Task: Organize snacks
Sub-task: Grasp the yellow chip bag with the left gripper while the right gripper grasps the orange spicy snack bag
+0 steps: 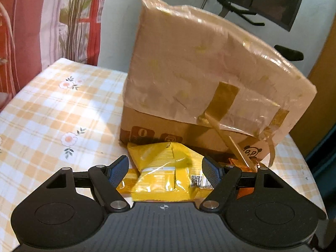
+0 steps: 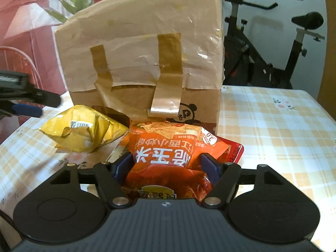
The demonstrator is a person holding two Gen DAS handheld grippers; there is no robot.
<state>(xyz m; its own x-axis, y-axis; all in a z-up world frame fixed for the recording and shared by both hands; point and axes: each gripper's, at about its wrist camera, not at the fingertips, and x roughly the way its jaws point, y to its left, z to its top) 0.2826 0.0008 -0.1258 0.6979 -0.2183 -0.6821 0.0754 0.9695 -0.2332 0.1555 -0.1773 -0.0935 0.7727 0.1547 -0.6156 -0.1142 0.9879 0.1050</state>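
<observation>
2 snack bags are seen on a checked tablecloth (image 1: 52, 105), both just in front of a taped cardboard box (image 1: 199, 73).

L gripper (image 1: 166, 168): jaws set fairly wide, yellow snack bag (image 1: 163, 168) is framed between the blue pads; no clear pad contact is seen, so it is read as not yet gripped. R gripper (image 2: 167, 166): jaws set at mid width around the orange snack bag (image 2: 168, 155); the pads look to be at or against the bag's sides, bag bulges between them, so it is judged as held, though firmness can't be told.

Yellow bag lies to the left of the orange bag in R wrist view, near it; touching or not can't be told. A red packet (image 2: 235, 149) is partly seen under/behind the orange bag.

Handling, as judged: both bags are light, air-puffed, crinkly foil w/ slick surface; contents prob. brittle, so hard squeezing is to be avoided. Best hold is judged across the puffed mid-body or at a crimped end seam, where film is flat & slip is less likely. Box opening isn't visible; loose tape strips hang on its front.
</observation>
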